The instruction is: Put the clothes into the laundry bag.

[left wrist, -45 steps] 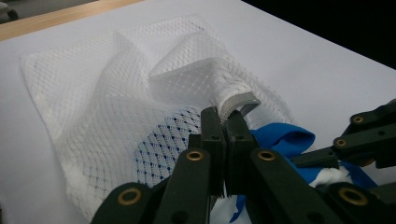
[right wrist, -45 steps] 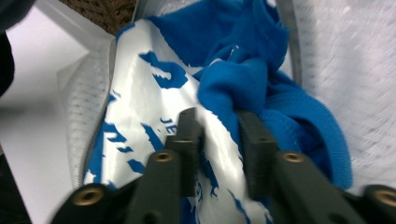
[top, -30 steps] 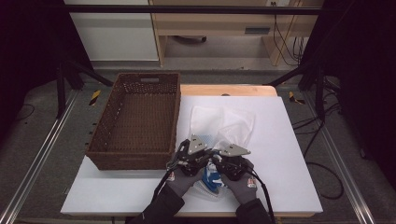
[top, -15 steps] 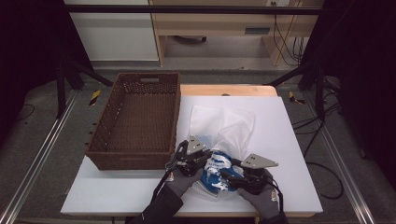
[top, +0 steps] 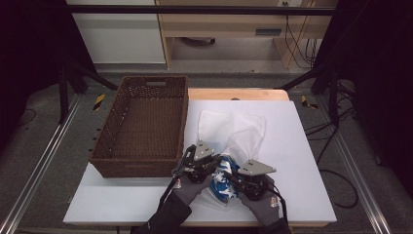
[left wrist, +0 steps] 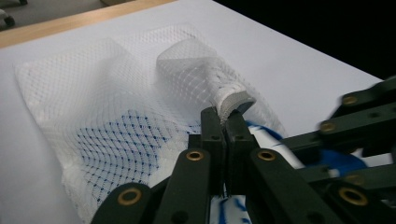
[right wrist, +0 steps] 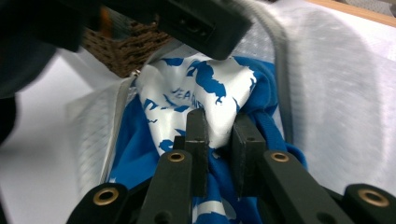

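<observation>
Cloth at the bag's mouth

Right gripper (right wrist: 218,133) has just been closing, pinching the blue-and-white cloth (right wrist: 196,88); left gripper (left wrist: 224,128) clenches the mesh bag's (left wrist: 116,93) rim (opening faces the person), bag stretching away behind.

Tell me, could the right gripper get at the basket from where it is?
Probably not right now: the right gripper is closing on the blue cloth, and the left gripper sits between it and the basket.

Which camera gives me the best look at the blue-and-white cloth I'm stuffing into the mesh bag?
The right gripper view: the blue-and-white cloth sits close up, pinched by the right gripper. The high view shows it small between the hands; the left gripper view shows blue through the mesh bag.
</observation>
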